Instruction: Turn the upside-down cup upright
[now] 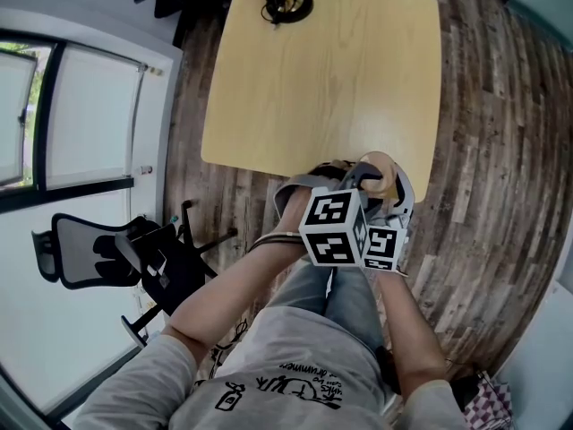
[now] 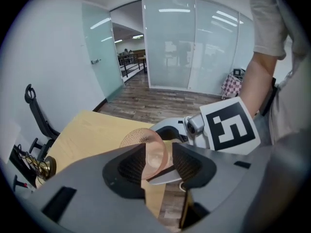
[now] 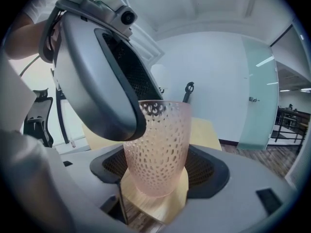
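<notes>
Upright now: the cup [image 3: 158, 144] sits mouth up in the centre of the right gripper view, by the desk [image 1: 313, 79] edge. The right gripper [image 3: 155, 176] has its fingers clamped low on it. The left gripper [image 2: 158, 161] has its fingers apart round the rim, not pressing. Best play, I'd say: draw the left clear without nudging the rim, then set the base flat, further onto the desk

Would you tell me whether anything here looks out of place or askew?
Nothing spilled or damaged; the pink cup is upright in the right gripper, off the table, the left gripper open astride its rim.
</notes>
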